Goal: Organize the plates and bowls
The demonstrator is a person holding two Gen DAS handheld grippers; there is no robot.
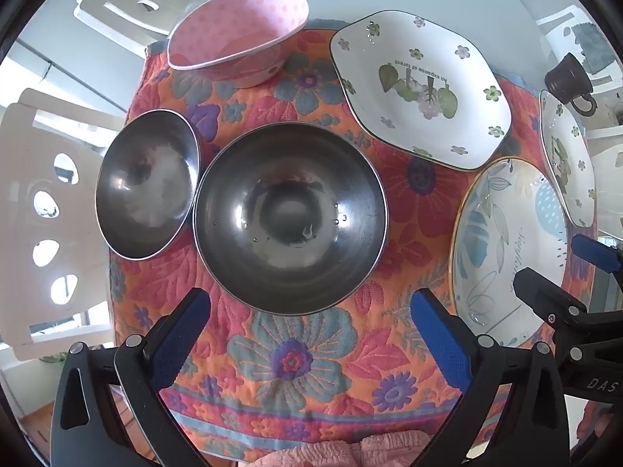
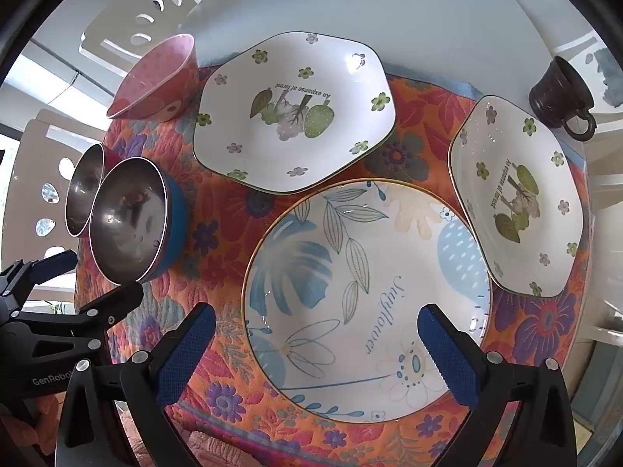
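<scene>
My left gripper [image 1: 309,307] is open and empty, hovering just in front of a large steel bowl [image 1: 290,218]. A smaller steel bowl [image 1: 146,183] touches its left side, and a pink dotted bowl [image 1: 237,35] stands behind. My right gripper [image 2: 315,323] is open and empty above the near part of a round blue-leaf plate [image 2: 362,284]. Two white hexagonal flower plates lie beyond, one at the back [image 2: 294,114] and one on the right [image 2: 514,198]. The steel bowls [image 2: 128,222] show at the left of the right wrist view.
A floral quilted cloth [image 1: 296,358] covers the table. A dark brown cup [image 2: 560,93] stands at the back right off the cloth. White chairs [image 1: 43,210] stand around the left and far sides. The table's near edge lies just below both grippers.
</scene>
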